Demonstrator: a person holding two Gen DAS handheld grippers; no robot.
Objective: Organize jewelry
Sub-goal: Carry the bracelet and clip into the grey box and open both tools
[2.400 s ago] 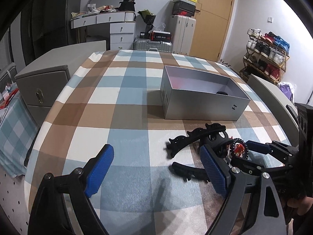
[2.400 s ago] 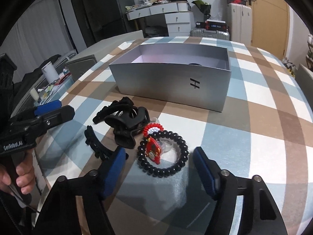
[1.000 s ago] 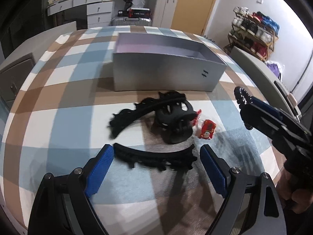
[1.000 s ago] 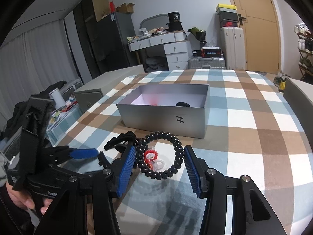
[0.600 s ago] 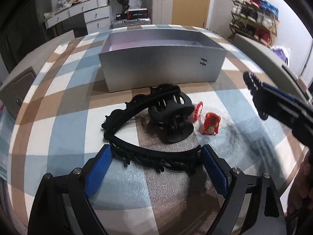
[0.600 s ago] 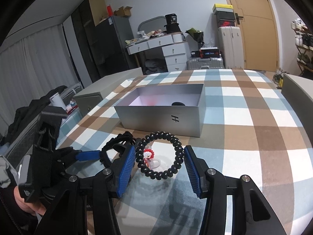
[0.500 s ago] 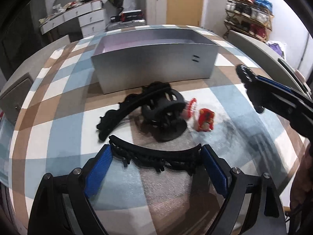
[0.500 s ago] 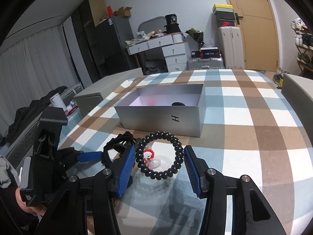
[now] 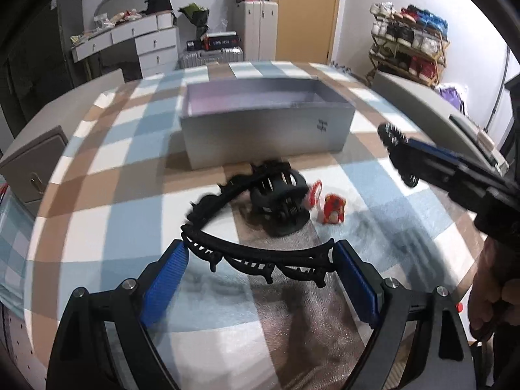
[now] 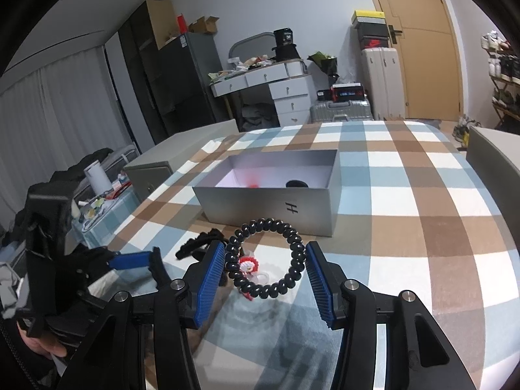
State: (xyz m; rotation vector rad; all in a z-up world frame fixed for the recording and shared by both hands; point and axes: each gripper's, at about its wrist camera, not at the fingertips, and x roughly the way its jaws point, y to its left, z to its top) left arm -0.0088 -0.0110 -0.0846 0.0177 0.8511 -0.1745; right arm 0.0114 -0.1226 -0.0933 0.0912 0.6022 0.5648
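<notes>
My left gripper (image 9: 260, 255) is shut on a long black hair clip (image 9: 256, 258), which spans between its blue pads, lifted above the table. My right gripper (image 10: 266, 268) is shut on a black bead bracelet (image 10: 265, 258) and holds it in the air in front of the open silver box (image 10: 276, 203). The box (image 9: 260, 130) holds a small red item (image 10: 252, 183) and a black item (image 10: 296, 183). On the checked cloth remain a black claw clip (image 9: 281, 200), a black curved clip (image 9: 224, 195) and red charms (image 9: 331, 209).
The right gripper (image 9: 395, 143) with the bracelet shows at the right of the left wrist view. The left gripper (image 10: 143, 260) shows at the left of the right wrist view. A grey cabinet (image 9: 31, 162) stands beside the table's left edge. A shoe rack (image 9: 408, 48) stands far right.
My left gripper closed on the long black hair clip and lifted it off the cloth. My right gripper picked up the bead bracelet earlier and now holds it higher, facing the box.
</notes>
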